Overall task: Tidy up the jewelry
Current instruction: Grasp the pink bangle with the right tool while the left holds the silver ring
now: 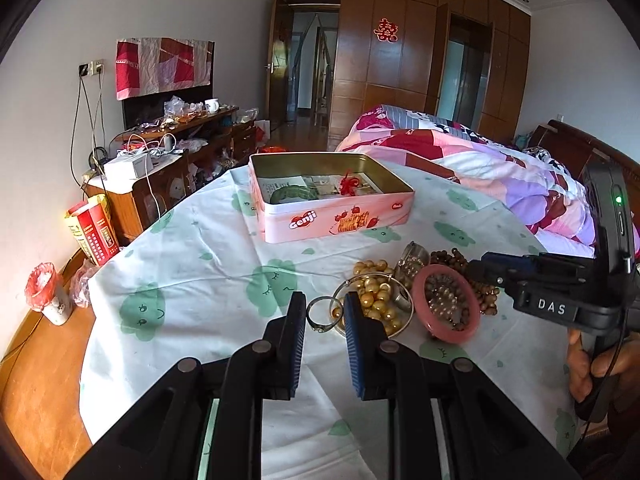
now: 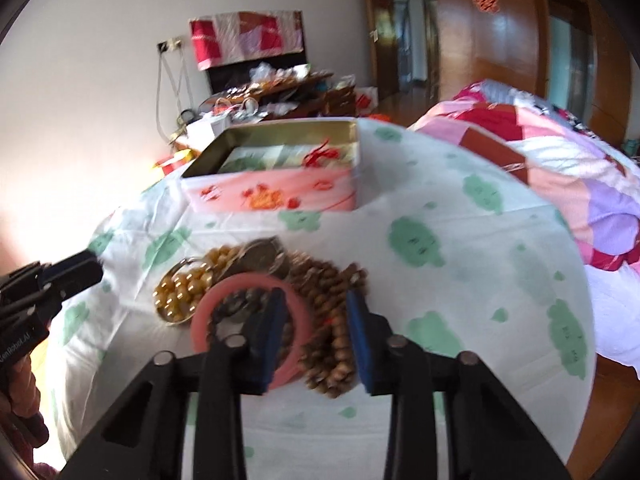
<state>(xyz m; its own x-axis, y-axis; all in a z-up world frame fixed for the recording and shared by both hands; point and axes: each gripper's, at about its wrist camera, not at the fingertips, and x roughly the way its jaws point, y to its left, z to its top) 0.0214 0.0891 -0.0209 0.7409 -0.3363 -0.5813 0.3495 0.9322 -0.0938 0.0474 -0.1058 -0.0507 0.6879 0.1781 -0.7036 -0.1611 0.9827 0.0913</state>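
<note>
A pile of jewelry lies on the clothed table: a small silver ring [image 1: 323, 315], gold beads [image 1: 376, 296] inside a silver bangle, a pink bangle [image 1: 446, 307] [image 2: 248, 320], brown wooden beads [image 1: 472, 276] [image 2: 328, 312]. An open pink Genji tin [image 1: 332, 196] [image 2: 276, 168] stands behind, with a green bangle [image 1: 292, 194] and a red tassel [image 1: 349, 184] inside. My left gripper [image 1: 323, 308] is open with its fingertips either side of the silver ring. My right gripper [image 2: 314, 300] is open, low over the wooden beads and the pink bangle's edge.
The table cloth [image 1: 200, 280] is white with green cloud prints. A bed with a pink quilt [image 1: 480, 160] lies to the right. A cluttered wooden cabinet [image 1: 180, 144] stands to the left. A red box [image 1: 94, 232] and a cup [image 1: 48, 296] sit on the floor left.
</note>
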